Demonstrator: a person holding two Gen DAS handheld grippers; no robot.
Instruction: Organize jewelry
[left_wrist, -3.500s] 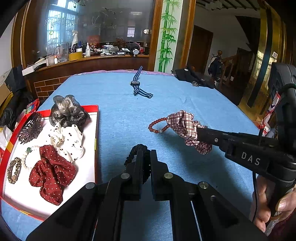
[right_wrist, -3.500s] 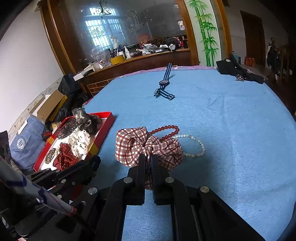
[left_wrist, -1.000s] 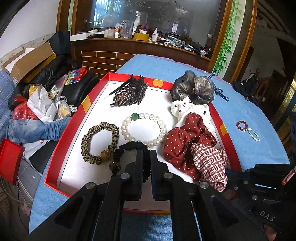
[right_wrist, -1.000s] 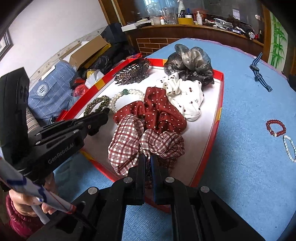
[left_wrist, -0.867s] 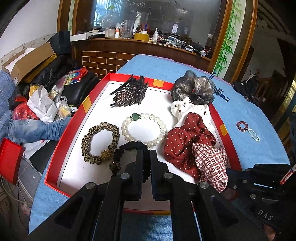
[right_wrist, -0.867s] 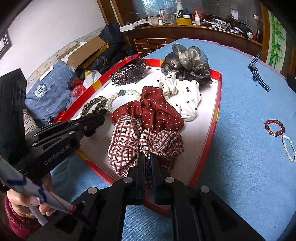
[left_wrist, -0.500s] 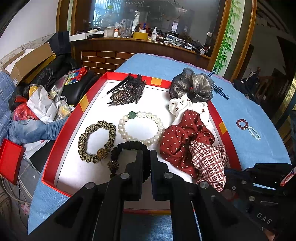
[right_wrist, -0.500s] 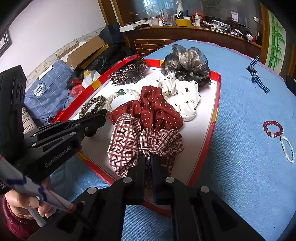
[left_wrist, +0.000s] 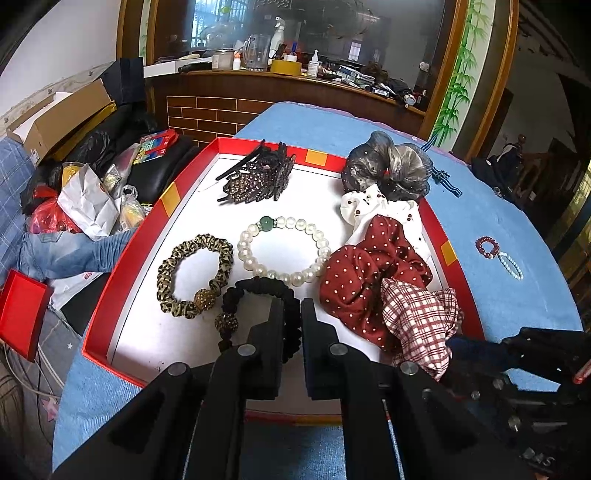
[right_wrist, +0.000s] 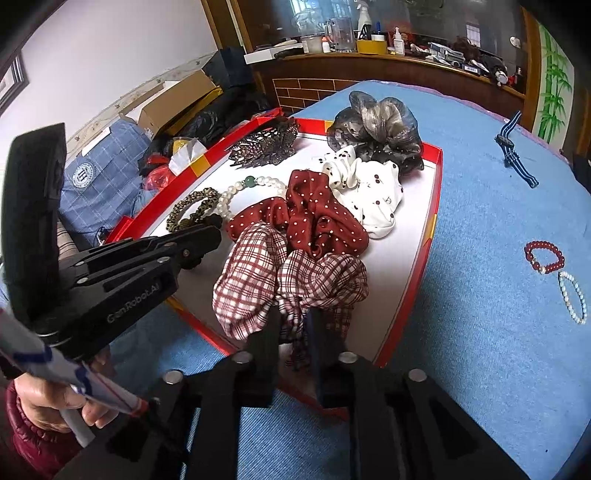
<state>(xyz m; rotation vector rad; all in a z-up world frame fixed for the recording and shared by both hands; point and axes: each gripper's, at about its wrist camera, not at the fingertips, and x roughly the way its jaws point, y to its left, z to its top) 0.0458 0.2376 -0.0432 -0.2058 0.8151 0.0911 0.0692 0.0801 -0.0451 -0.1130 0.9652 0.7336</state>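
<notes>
A red-rimmed white tray (left_wrist: 122, 258) lies on the blue tablecloth. My left gripper (left_wrist: 293, 314) is low over its near side, its jaws just starting to open. A strand of the black braided hair tie (left_wrist: 258, 286) fills the narrow gap and touches both pads, and the tie rests on the tray floor. My right gripper (right_wrist: 293, 325) is at the tray's near right corner. Its jaws are opening and stand visibly apart. The plaid scrunchie (right_wrist: 288, 280) lies in the tray with loose fabric between the fingers, not pinched. In the right wrist view the left gripper (right_wrist: 207, 240) sits beside that scrunchie.
The tray also holds a leopard hair tie (left_wrist: 192, 273), a pearl bracelet (left_wrist: 284, 251), a red dotted scrunchie (left_wrist: 365, 273), a white one (left_wrist: 384, 218), a grey one (left_wrist: 388, 170) and a hair claw (left_wrist: 258, 181). A red bead bracelet (right_wrist: 545, 256), a white bead bracelet (right_wrist: 572, 297) and a striped watch (right_wrist: 511, 151) lie on the cloth.
Both items were carried from the cloth to the tray. In the last half second the right jaws parted and the plaid scrunchie settled; the left gap widened slightly. Neither hand shifted.
</notes>
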